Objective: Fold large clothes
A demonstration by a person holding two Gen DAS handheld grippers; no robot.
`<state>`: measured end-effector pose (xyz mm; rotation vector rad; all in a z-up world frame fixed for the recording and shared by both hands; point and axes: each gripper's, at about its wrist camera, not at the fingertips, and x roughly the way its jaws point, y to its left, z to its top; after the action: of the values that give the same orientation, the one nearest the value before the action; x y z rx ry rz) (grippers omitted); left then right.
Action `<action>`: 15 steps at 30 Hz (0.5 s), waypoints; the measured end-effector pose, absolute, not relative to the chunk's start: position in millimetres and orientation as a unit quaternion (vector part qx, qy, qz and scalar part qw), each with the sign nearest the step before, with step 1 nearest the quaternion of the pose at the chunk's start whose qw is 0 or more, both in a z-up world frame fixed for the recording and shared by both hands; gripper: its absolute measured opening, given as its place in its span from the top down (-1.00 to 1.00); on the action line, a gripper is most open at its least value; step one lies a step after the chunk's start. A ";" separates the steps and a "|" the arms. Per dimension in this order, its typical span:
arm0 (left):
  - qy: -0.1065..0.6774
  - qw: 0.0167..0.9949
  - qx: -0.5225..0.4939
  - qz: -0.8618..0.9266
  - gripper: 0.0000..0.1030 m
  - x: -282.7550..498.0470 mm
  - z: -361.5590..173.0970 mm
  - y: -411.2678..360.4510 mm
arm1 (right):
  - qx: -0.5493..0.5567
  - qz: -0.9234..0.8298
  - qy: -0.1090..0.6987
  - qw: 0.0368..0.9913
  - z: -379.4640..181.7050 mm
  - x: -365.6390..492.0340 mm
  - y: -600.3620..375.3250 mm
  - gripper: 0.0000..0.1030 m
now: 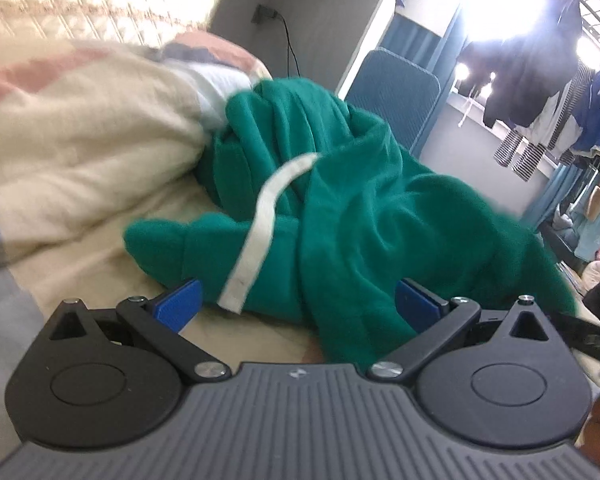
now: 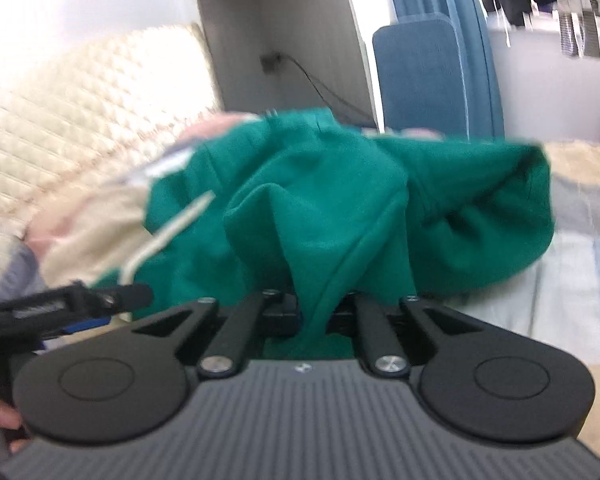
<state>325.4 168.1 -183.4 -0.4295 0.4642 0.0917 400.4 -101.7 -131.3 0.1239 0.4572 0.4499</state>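
The green garment (image 1: 340,208) lies crumpled on the bed (image 1: 80,152), a white stripe (image 1: 256,240) across it. The right gripper (image 2: 314,312) pinches a fold; the left gripper (image 1: 296,300) gapes around the cloth.

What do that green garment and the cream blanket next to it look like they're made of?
The green garment looks like matte fleece or brushed sweatshirt knit: it falls in thick, soft, rounded folds with no shine. The white strip along it seems a flatter woven or ribbed tape. The cream blanket looks like fuzzy plush, going by its hazy nap, though blur leaves that uncertain.
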 end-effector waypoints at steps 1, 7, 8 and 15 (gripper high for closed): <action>0.222 0.950 -0.216 0.044 -1.00 321.5 -180.1 169.7 | 0.053 0.225 0.208 0.950 -124.0 392.7 -103.1 0.83; 0.182 0.948 -0.259 0.009 -1.00 288.1 -155.0 175.3 | 0.055 0.238 0.138 0.960 -81.3 346.2 -127.6 0.84; 0.176 0.950 -0.258 0.004 -1.00 280.9 -149.5 173.8 | 0.052 0.237 0.128 0.962 -74.9 340.0 -131.3 0.84; 0.161 0.950 -0.266 -0.030 -1.00 232.0 -125.1 162.0 | 0.105 0.230 0.074 0.965 -21.6 273.1 -180.0 0.84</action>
<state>232.0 162.0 -125.1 -0.5402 0.3280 -0.0604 273.1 -180.0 -21.6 0.2124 0.1497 0.4655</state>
